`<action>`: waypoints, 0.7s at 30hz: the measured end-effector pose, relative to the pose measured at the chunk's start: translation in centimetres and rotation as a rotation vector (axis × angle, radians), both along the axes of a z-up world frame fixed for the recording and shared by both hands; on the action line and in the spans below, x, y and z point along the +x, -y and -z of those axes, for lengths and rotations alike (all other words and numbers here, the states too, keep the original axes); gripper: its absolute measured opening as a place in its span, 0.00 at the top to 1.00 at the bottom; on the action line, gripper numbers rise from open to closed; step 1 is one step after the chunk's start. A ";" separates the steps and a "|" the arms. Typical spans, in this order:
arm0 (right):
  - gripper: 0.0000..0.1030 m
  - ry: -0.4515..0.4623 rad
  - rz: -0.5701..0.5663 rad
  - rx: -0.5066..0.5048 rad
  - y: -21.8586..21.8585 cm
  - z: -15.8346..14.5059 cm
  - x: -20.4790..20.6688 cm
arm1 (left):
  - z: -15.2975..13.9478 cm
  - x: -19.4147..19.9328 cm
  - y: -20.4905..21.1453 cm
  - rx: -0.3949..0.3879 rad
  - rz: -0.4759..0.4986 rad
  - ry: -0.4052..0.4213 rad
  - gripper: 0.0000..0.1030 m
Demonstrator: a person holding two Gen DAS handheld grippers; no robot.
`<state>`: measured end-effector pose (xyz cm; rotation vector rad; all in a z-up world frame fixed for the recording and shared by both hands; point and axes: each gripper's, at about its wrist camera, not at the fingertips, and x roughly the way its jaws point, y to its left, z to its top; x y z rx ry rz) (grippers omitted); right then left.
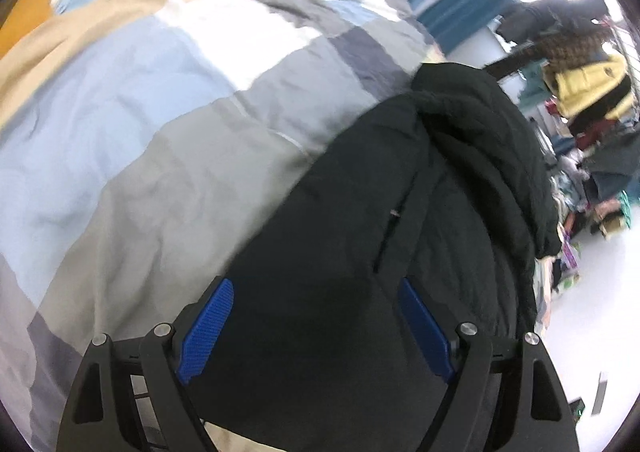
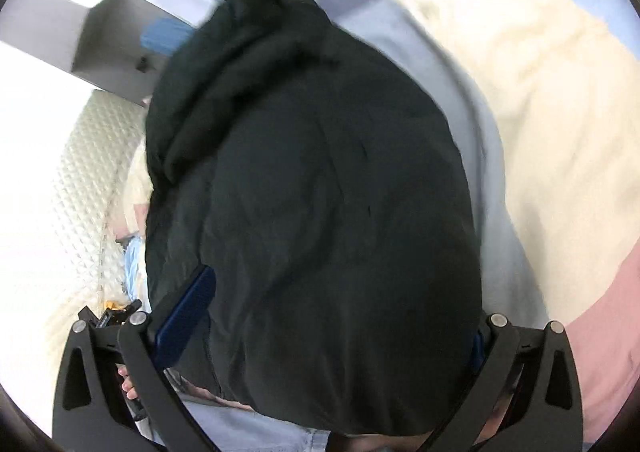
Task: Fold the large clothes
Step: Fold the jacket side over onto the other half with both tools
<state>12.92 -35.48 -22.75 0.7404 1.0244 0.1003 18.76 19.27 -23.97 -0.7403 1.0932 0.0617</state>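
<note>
Both grippers sit over one bulky dark green padded jacket (image 1: pixel 400 212) on the patchwork quilt (image 1: pixel 140 112). My left gripper (image 1: pixel 316 326) has its jaws apart and empty, above the jacket's near end. Its long axis runs away ahead. My right gripper (image 2: pixel 320 328) straddles it wide; I cannot tell if it pinches. No writing is legible.

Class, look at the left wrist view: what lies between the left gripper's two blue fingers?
The dark jacket fills the gap between the left gripper fingers, lying on the patchwork quilt.
</note>
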 end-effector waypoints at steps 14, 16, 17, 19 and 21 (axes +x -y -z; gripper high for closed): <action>0.15 -0.144 0.001 0.017 -0.2 2.2 2.9 | 2.8 1.5 0.2 -0.099 0.004 -0.089 0.19; 0.33 -0.104 0.007 0.068 0.4 2.0 2.5 | 2.2 1.3 0.5 -0.131 0.028 -0.044 0.22; 0.34 -0.060 0.013 0.105 0.7 1.6 2.3 | 1.8 1.1 0.7 -0.146 0.043 -0.013 0.22; 0.36 0.008 0.011 0.137 0.9 0.7 1.7 | 0.8 1.0 1.5 -0.190 0.090 0.057 0.23; 0.36 0.060 -0.006 0.165 0.9 0.0 1.4 | -0.2 1.3 2.5 -0.221 0.150 0.116 0.23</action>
